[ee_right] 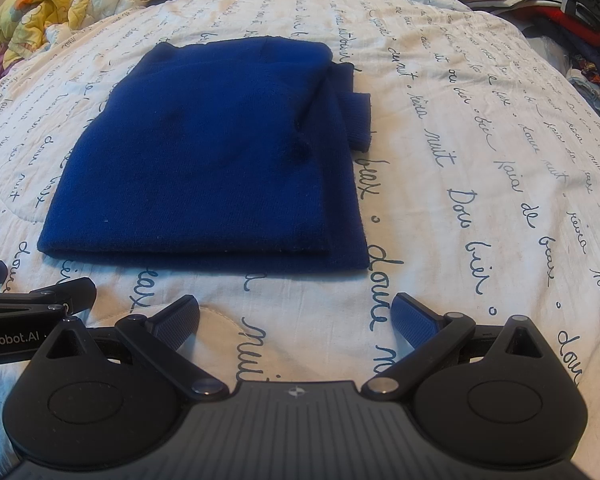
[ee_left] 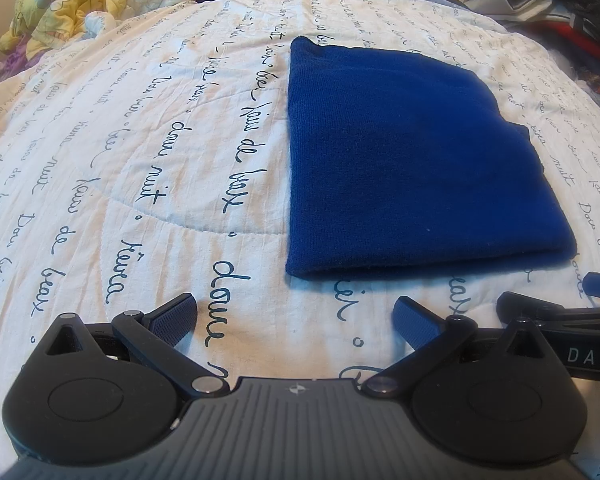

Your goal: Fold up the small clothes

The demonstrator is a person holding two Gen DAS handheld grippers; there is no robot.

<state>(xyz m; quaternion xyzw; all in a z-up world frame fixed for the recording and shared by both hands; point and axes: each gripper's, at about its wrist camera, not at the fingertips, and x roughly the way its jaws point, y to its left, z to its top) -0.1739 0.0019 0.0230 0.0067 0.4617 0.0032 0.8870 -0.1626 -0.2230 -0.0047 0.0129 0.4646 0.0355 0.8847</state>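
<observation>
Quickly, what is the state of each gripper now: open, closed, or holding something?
Left gripper: open, holding nothing.
Right gripper: open, holding nothing; the blue garment lies ahead, untouched.

The folded sweater (ee_right: 204,152) is solid royal blue. The quilted bedspread (ee_left: 148,184) is white with dark blue cursive script. A crumpled blanket (ee_left: 72,4) shows yellow and orange.

The dark blue knitted garment (ee_left: 404,160) (ee_right: 204,152) lies flat on the bed, folded into a rough rectangle with layers stacked. On its right side a lower layer shows, and a ribbed cuff (ee_right: 358,118) sticks out there.
</observation>
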